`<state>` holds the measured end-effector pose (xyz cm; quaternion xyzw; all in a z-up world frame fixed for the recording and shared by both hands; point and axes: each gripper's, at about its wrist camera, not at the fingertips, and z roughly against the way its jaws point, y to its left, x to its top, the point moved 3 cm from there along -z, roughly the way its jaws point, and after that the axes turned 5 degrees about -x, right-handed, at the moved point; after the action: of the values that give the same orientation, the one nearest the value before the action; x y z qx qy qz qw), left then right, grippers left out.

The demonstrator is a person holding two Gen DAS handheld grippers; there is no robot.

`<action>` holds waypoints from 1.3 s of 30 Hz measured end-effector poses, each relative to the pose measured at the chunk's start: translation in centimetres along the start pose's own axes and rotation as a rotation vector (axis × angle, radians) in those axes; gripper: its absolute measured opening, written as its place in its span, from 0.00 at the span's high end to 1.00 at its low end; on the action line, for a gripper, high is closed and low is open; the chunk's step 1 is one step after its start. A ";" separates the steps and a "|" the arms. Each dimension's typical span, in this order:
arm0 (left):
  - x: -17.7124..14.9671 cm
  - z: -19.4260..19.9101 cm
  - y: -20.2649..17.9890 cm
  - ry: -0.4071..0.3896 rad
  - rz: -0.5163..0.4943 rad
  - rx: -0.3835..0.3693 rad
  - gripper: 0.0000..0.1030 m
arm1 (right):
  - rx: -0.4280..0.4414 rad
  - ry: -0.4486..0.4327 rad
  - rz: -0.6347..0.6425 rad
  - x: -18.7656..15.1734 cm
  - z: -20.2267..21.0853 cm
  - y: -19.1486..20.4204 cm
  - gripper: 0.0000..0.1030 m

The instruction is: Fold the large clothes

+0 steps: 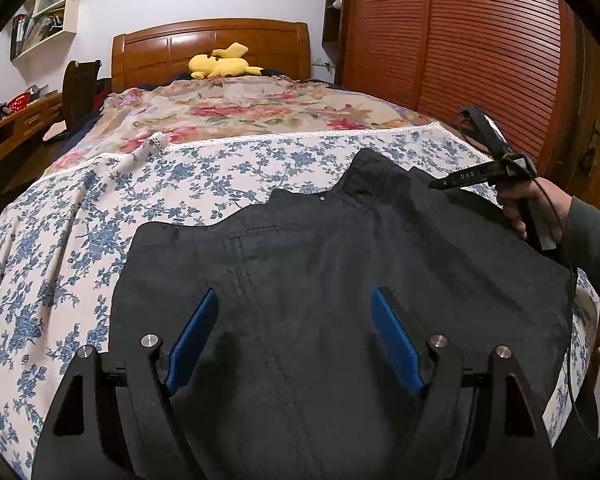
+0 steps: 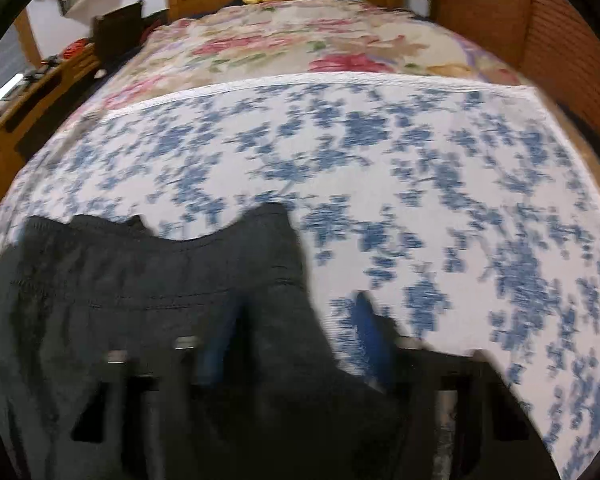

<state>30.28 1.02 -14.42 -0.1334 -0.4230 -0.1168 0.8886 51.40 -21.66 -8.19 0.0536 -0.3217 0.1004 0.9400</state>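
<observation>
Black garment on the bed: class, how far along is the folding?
Done: the black garment lies spread on the blue-flowered sheet. In hand: the left gripper hovers open above it; the right gripper straddles its edge. Left: no tidy fold shows.

Matt black cloth garment (image 1: pixel 340 264); glossy wooden headboard (image 1: pixel 208 46); seemingly plush toy (image 1: pixel 220 65).

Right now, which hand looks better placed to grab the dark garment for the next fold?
Probably the left gripper: its open fingers straddle the dark garment. The right gripper sits at the garment's edge, partly over the blue-flowered sheet.
</observation>
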 end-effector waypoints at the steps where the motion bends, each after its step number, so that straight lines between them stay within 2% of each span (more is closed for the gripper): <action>1: 0.0 -0.1 -0.1 0.002 -0.002 0.000 0.23 | 0.028 -0.003 0.019 0.1 -0.1 0.2 0.91; 2: 0.0 -0.2 -0.2 0.006 -0.005 0.000 0.23 | 0.012 -0.033 0.049 0.3 0.3 0.6 0.95; 4: 0.1 -0.3 -0.4 0.007 -0.007 0.002 0.23 | -0.004 -0.119 0.066 0.7 1.7 0.6 0.96; 6: 0.1 -0.3 -0.4 0.007 -0.009 0.007 0.23 | -0.101 -0.204 0.020 1.4 3.6 -0.5 0.96; 7: 0.2 -0.3 -0.3 0.006 -0.007 0.007 0.23 | -0.169 -0.214 -0.015 1.7 4.0 -1.4 0.96; 9: 0.3 -0.1 -0.4 -0.001 -0.004 0.011 0.23 | -0.192 -0.189 -0.054 1.9 3.7 -2.4 0.96; 12: 0.5 0.3 -0.6 -0.010 -0.005 0.009 0.23 | -0.260 -0.150 -0.001 1.7 2.9 -1.6 0.96; 13: 0.6 0.4 -0.7 -0.013 -0.008 0.009 0.23 | -0.256 -0.148 0.010 1.6 3.0 -1.2 0.96; 16: 0.7 0.9 -1.5 -0.021 -0.026 0.009 0.23 | -0.227 -0.153 0.023 0.6 4.4 -0.8 0.77; 18: 0.7 1.3 -2.2 -0.025 -0.037 0.003 0.23 | -0.196 -0.161 0.039 -0.8 6.2 -0.4 0.51; 19: 0.7 1.6 -2.7 -0.026 -0.043 -0.003 0.23 | -0.193 -0.170 0.047 -1.8 7.0 -0.1 0.48; 23: 0.5 2.3 -4.2 -0.033 -0.053 -0.024 0.23 | -0.123 -0.197 0.089 -6.2 11.4 0.7 0.47; 29: -0.3 3.2 -7.4 -0.033 -0.091 -0.052 0.23 | -0.059 -0.190 0.119 -13.7 14.6 0.6 0.47; 34: -1.6 3.8 -9.8 -0.025 -0.110 -0.068 0.23 | -0.058 -0.209 0.119 -17.4 16.2 0.1 0.47; 39: -2.9 4.2 -11.3 -0.011 -0.103 -0.079 0.23 | -0.065 -0.224 0.059 -19.3 15.9 -0.9 0.47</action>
<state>21.87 -7.88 -12.59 -0.1472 -0.4293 -0.1784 0.8730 27.22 -28.18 -7.57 0.0245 -0.4294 0.1110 0.8960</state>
